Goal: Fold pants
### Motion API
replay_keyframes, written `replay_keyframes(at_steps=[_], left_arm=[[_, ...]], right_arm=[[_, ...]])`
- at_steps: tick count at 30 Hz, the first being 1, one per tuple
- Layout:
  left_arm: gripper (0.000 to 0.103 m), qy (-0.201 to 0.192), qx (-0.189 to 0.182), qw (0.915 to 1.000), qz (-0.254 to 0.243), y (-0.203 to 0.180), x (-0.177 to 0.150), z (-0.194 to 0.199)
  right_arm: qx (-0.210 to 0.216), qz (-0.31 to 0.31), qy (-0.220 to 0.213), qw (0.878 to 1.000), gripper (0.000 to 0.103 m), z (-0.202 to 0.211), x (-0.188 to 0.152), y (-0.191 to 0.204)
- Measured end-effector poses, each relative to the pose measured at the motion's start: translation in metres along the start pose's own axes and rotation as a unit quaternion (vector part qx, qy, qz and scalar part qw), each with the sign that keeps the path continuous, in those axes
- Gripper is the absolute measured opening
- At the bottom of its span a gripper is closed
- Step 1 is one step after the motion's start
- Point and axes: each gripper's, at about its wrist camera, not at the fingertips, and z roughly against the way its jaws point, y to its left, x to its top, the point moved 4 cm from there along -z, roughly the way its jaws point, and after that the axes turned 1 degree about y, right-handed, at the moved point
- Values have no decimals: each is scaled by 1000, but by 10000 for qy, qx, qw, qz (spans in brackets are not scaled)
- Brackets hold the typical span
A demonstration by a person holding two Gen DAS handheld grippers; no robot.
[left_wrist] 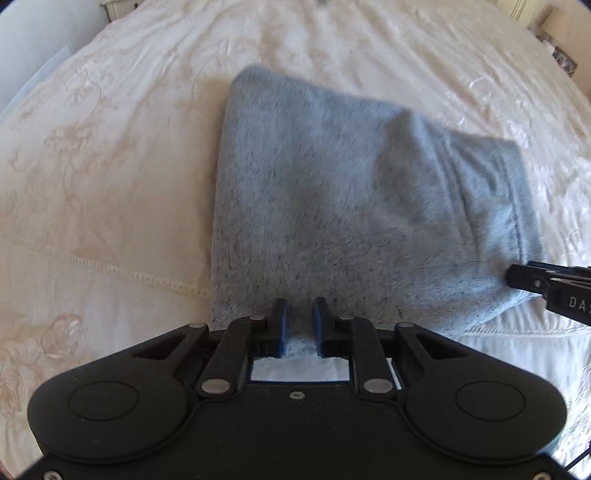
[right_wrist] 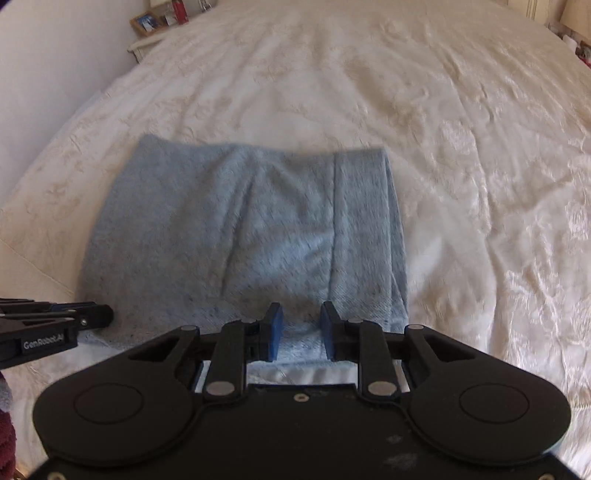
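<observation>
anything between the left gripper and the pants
Nothing visible. The left gripper is already at the near edge of the folded grey pants, fabric between its fingers, on the bedspread.

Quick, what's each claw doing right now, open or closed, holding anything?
Left claw: partly open, straddling the near edge of the folded grey-blue fleece pants, not clamped.
Right claw: the same.

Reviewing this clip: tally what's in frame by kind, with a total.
Grey folded pants: 1
Hand-held grippers, left hand-held gripper and right hand-held gripper, each at the pants' near edge: 2
Cream bedspread: 1
Picture frame: 1
Total: 5
</observation>
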Motion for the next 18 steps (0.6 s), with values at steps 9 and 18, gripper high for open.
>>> replay_keyframes(at_steps=[9,18], left_arm=[[25,-530,20,9982,296,13,-2,70],[47,-823,418,9945,495,6,-43,137]], right_arm=[[90,-223,-945,9952,29,78,0,2],[287,-106,-1232,9919,35,148,-24,21]])
